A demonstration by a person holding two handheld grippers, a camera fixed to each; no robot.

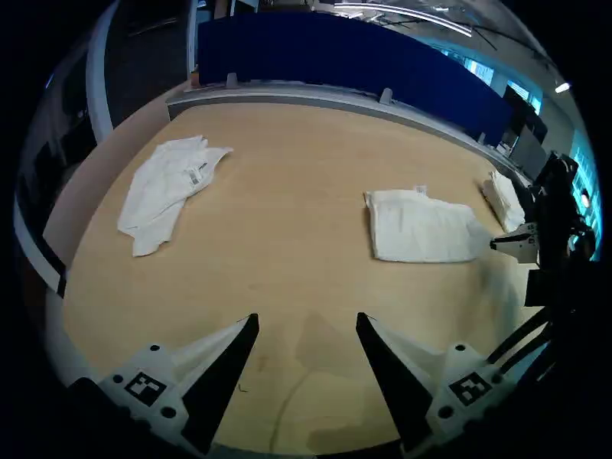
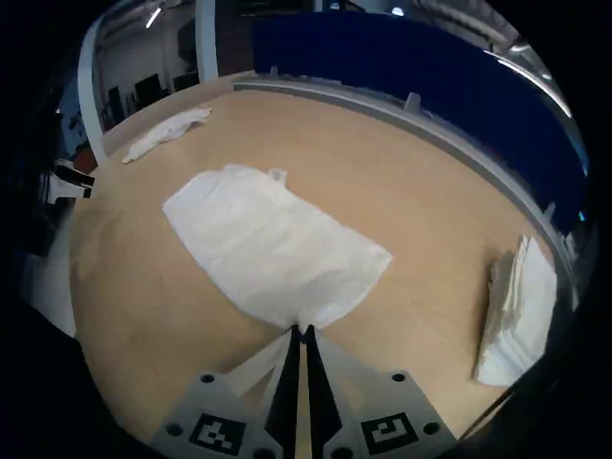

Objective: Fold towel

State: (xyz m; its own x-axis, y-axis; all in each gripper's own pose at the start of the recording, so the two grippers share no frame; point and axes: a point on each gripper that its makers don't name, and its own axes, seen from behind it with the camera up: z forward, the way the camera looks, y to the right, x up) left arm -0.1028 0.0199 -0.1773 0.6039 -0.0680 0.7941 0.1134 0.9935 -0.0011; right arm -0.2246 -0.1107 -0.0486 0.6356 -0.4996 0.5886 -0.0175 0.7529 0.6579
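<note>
Three white cloth items lie on the light wooden tabletop (image 1: 306, 176), which is bordered at its far edge by a dark blue partition panel (image 1: 344, 53). The flat, roughly rectangular white towel (image 2: 271, 245) is spread on the tabletop directly ahead of the right gripper (image 2: 301, 330). That gripper's fingers are drawn together with only a sliver between them, pinching the near edge of the flat towel, where the cloth comes to a small point at the fingertips. In the left gripper view, the right gripper (image 1: 516, 243) meets the right-hand corner of the same towel (image 1: 424, 227). The left gripper (image 1: 306, 317) has its fingers spread wide apart over bare wood and holds nothing, well apart from the flat towel. A crumpled white towel (image 1: 168, 191) lies toward the far left of the tabletop. A stack of folded white towels (image 2: 520, 314) sits near the right edge, just beside the partition panel.
</note>
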